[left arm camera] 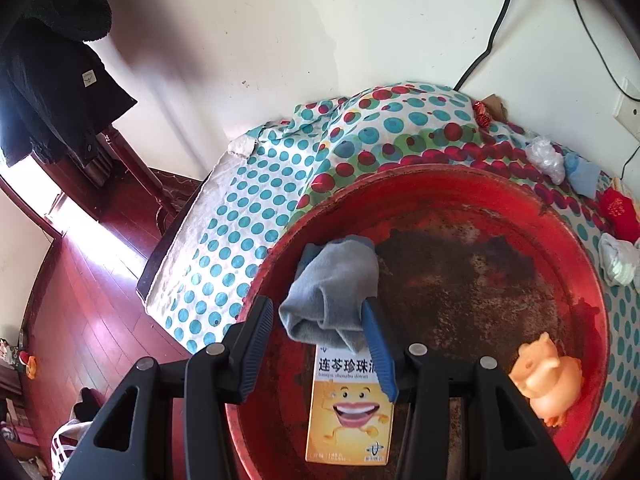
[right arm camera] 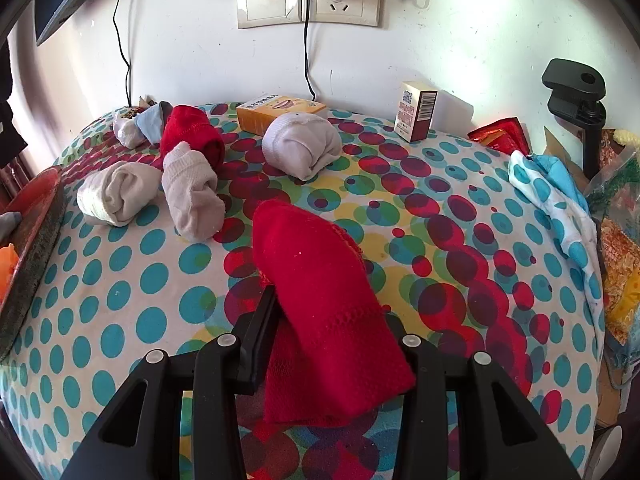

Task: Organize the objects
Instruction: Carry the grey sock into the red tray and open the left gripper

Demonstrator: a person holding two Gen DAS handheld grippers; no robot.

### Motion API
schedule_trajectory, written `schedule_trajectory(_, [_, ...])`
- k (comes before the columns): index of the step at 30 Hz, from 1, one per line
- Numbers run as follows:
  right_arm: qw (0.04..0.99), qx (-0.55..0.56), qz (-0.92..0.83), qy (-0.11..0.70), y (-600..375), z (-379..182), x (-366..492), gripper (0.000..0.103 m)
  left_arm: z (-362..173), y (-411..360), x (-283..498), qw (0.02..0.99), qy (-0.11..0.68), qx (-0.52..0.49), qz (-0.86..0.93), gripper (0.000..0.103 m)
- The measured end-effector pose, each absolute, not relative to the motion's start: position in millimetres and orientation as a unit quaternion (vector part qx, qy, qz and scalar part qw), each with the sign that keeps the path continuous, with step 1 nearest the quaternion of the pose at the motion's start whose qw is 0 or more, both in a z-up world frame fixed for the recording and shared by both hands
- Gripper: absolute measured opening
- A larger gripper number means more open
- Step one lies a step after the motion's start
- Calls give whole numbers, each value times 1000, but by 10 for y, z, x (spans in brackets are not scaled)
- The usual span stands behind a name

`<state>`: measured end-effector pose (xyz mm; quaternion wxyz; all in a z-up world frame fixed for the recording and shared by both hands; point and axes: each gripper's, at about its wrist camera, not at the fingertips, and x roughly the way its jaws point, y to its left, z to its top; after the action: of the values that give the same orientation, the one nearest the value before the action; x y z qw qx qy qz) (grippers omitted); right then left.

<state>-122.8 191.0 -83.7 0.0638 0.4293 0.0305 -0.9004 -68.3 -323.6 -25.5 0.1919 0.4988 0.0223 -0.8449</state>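
The big red tray sat at the edge of the dotted cloth, and sorting looked partly done: inside it lay a yellow box, a grey sock and an orange toy. The left gripper hung over the tray, jaws apart, the grey sock loose between them, apparently let go. Beside the tray, the right gripper was clamped on a red sock. Beyond the tray, four rolled socks and two boxes remained.
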Motion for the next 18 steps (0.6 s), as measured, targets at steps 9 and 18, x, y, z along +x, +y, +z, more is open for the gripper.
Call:
schedule_trajectory(9, [69,430,-900,22,1926,-829,-1237,37,-165,-2985,-310,212,32,460,-861,47])
schedule_trajectory(18, [59,423,-903,37,1866,-802,-1206,34,-365,-2673,-99,196,27,443,-875,47])
